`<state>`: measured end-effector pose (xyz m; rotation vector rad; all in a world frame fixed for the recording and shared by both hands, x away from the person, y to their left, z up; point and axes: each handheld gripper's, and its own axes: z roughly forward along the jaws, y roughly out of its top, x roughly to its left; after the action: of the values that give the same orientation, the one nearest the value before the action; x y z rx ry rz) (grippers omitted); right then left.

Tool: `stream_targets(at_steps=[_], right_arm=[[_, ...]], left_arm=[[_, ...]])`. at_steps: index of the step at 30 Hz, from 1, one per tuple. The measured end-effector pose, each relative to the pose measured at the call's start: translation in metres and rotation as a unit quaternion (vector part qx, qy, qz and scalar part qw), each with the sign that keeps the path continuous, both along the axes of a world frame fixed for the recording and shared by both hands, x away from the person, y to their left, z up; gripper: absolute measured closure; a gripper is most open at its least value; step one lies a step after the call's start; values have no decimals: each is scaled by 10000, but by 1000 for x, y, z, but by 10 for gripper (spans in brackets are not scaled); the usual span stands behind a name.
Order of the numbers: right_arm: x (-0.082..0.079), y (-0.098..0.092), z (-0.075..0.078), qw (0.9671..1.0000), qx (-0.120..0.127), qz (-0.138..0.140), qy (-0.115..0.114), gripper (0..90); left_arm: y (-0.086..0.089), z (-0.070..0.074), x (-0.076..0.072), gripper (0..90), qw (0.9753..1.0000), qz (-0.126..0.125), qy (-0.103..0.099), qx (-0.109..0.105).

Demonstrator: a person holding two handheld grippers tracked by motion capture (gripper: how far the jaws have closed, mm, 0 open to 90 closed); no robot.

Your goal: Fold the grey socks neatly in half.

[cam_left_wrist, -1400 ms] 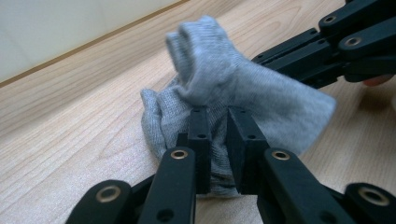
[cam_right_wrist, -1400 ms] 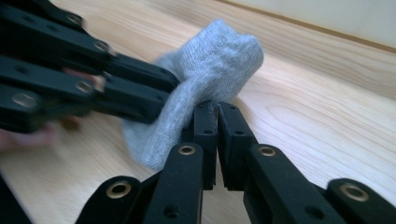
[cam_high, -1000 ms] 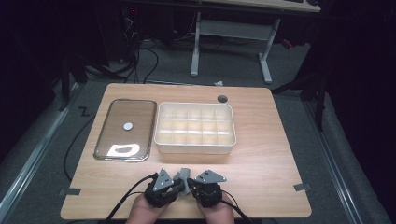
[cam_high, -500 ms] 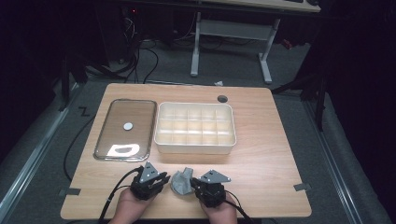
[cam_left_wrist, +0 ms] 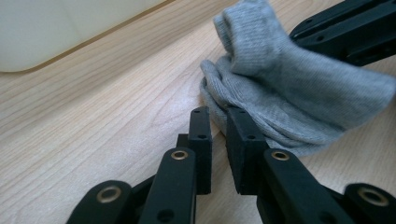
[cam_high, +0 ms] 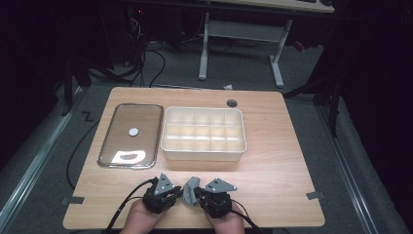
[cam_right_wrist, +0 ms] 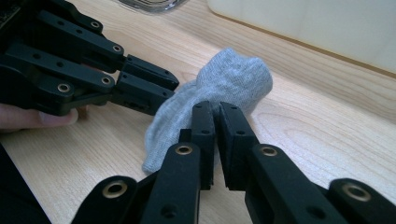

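A crumpled grey sock [cam_high: 190, 187] lies on the wooden table [cam_high: 272, 165] near its front edge, between the two hand-held grippers. My left gripper [cam_high: 179, 194] comes at it from the left. In the left gripper view the jaws stand almost together, pinching the sock's [cam_left_wrist: 280, 102] near edge at their tips [cam_left_wrist: 218, 114]. My right gripper [cam_high: 199, 196] comes from the right. Its jaws [cam_right_wrist: 216, 108] are closed to a thin slit on the sock's [cam_right_wrist: 224, 79] folded fabric. The left gripper's fingers [cam_right_wrist: 144, 77] touch the sock's far side.
A white compartment box [cam_high: 203, 132] stands mid-table behind the sock. A clear lid with a round knob [cam_high: 130, 135] lies to its left. A cable hole [cam_high: 232, 103] sits near the table's back edge. Beyond the table are desk legs and cables on the floor.
The left gripper drew away to the left half a second ago and has come back in against the sock. The right gripper has hardly moved.
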<state>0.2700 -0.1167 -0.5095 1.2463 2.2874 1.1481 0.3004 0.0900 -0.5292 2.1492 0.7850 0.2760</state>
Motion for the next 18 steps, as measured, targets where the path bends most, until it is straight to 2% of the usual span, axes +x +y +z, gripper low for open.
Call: stream_targets(at_steps=[4,11,14,18], right_arm=[[1,0,0,10000,-65,33,-54,865],[6,-7,3,9998,-131,-72,-89,871],[6,-10,2,9996,-216,-128,-122,881],[4,-15,-1,9996,-265,-41,-93,900]], left_arm=[[-8,-1,-1,829,10000,-64,-30,6],[-29,-2,-2,855,9997,-228,-118,-21],[-41,-3,-1,879,9993,-316,-199,60],[-44,-4,-2,891,9990,-392,-188,109]])
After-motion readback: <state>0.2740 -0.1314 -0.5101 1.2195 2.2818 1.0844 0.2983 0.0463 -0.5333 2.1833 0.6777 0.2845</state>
